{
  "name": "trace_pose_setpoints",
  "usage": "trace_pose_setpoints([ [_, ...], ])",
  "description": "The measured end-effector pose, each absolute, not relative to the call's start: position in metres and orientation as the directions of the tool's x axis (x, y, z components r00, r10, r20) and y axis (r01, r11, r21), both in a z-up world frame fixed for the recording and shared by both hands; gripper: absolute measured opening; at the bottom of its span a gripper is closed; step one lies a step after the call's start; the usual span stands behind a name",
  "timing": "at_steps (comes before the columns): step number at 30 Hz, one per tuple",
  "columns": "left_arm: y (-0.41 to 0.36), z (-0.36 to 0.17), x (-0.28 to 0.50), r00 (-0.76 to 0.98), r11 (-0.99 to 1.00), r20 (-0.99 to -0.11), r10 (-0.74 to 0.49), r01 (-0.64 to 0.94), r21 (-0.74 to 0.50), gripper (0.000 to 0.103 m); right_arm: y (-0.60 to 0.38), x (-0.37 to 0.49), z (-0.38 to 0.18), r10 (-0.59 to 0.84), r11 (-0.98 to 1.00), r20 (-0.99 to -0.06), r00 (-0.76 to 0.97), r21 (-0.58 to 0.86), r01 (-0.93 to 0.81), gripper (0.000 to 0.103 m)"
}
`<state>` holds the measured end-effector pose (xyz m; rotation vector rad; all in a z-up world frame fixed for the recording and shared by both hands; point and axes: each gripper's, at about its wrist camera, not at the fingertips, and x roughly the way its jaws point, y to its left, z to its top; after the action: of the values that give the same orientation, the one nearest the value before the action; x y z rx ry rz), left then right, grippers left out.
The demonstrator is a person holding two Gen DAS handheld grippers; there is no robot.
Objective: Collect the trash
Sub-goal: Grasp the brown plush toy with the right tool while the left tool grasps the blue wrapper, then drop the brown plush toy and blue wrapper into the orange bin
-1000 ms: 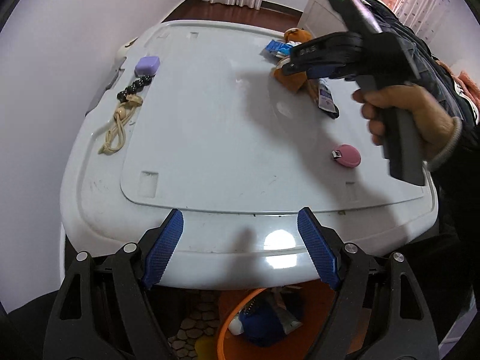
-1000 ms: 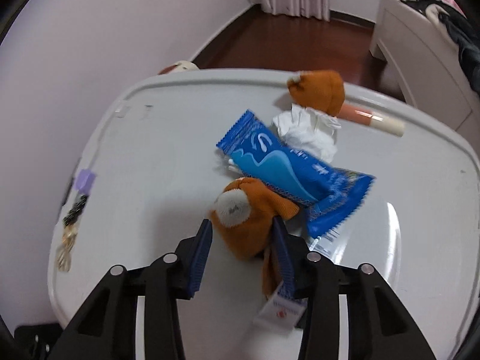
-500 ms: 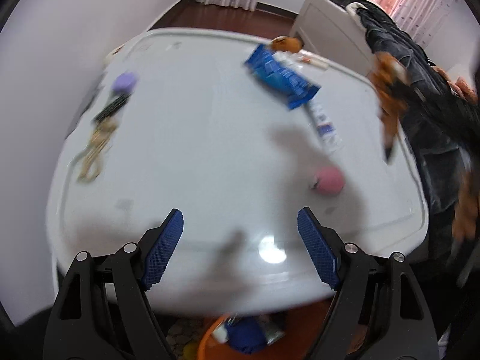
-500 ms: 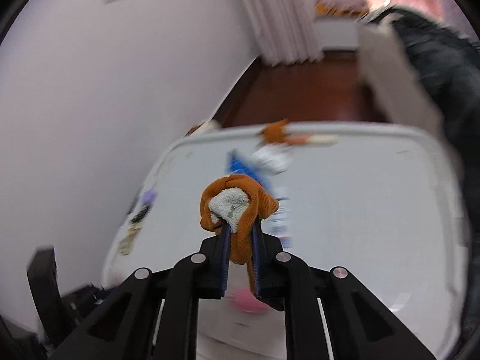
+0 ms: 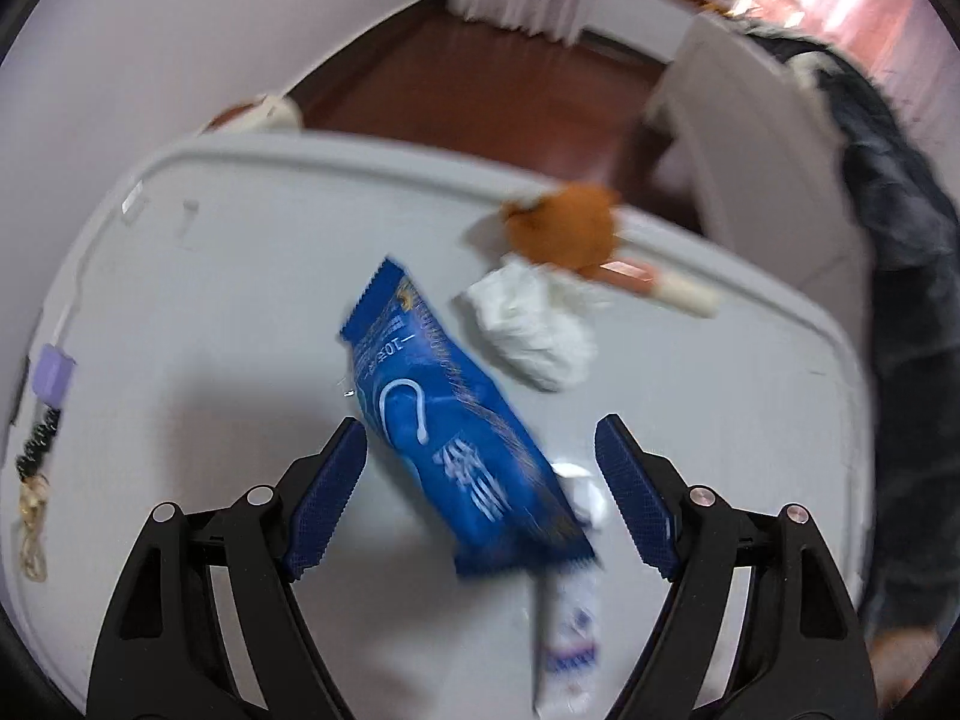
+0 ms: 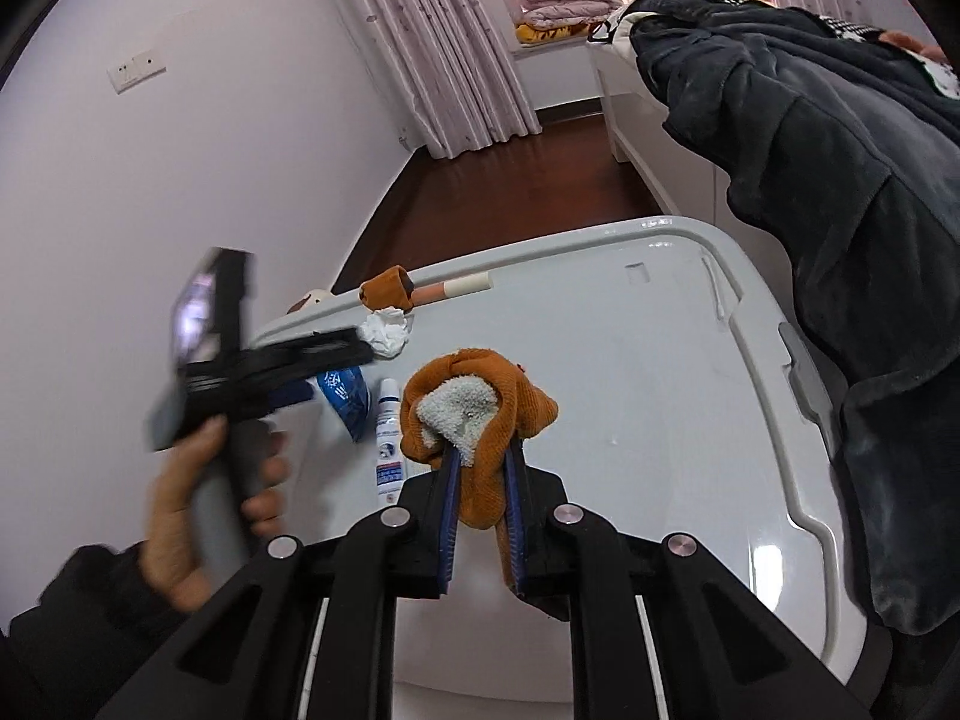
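I have the white lid (image 6: 630, 360) as my work surface. My right gripper (image 6: 480, 474) is clamped tight on the orange sock (image 6: 480, 402), lifted clear of the lid. My left gripper (image 5: 480, 480) stands wide, empty, straddling the blue wrapper (image 5: 444, 420). Risk: closing now could also pinch the small tube (image 5: 570, 648) lying under the wrapper's end. A second ago the sock lay on the lid and the left gripper hung at its near edge.
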<state>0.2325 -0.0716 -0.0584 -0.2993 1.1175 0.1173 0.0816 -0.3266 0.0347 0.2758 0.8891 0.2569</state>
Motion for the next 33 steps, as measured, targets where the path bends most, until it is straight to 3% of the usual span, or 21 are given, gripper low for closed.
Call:
trace_pose_setpoints([
  [2,-0.066,-0.067,0.235,0.46,0.951,-0.888,-0.002,-0.273,-0.144,0.064,-0.327,0.082,0.035,0.344,0.93,-0.725,0.597,0.349,-0.112,0.014],
  [3,-0.066,-0.068,0.235,0.472,0.957,-0.881,0.027,-0.267,-0.113,0.044,-0.327,0.084,0.034,0.356,0.926,-0.725,0.59,0.36,-0.117,0.014],
  [4,-0.067,-0.069,0.236,0.481,0.967,-0.873,0.076,-0.251,-0.054,0.038,-0.327,0.085,0.034,0.369,0.92,-0.723,0.584,0.373,-0.12,0.014],
  [6,-0.064,-0.068,0.233,0.503,0.976,-0.862,0.061,-0.211,-0.054,0.024,-0.322,0.087,0.033,0.39,0.911,-0.722,0.572,0.391,-0.129,0.014],
  [8,-0.061,-0.064,0.225,0.493,0.983,-0.869,0.04,-0.173,-0.053,0.019,-0.313,0.087,0.034,0.385,0.916,-0.726,0.57,0.376,-0.139,0.014],
  [16,-0.045,0.019,0.104,0.552,0.999,-0.834,-0.006,-0.023,-0.022,0.019,-0.277,0.063,0.035,0.359,0.933,-0.742,0.566,0.308,-0.188,0.014],
  [21,-0.036,0.048,0.006,0.567,0.996,-0.822,-0.055,0.088,-0.006,0.019,-0.256,0.002,0.047,0.407,0.913,-0.746,0.528,0.332,-0.236,0.014],
  [27,-0.028,0.026,-0.097,0.527,0.991,-0.846,-0.083,0.136,-0.012,0.019,-0.238,-0.081,0.044,0.446,0.892,-0.779,0.441,0.348,-0.288,0.014],
  [33,-0.025,-0.041,-0.142,0.4,0.99,-0.908,-0.122,0.118,-0.081,0.019,-0.218,-0.141,0.009,0.408,0.901,-0.841,0.356,0.308,-0.306,0.014],
])
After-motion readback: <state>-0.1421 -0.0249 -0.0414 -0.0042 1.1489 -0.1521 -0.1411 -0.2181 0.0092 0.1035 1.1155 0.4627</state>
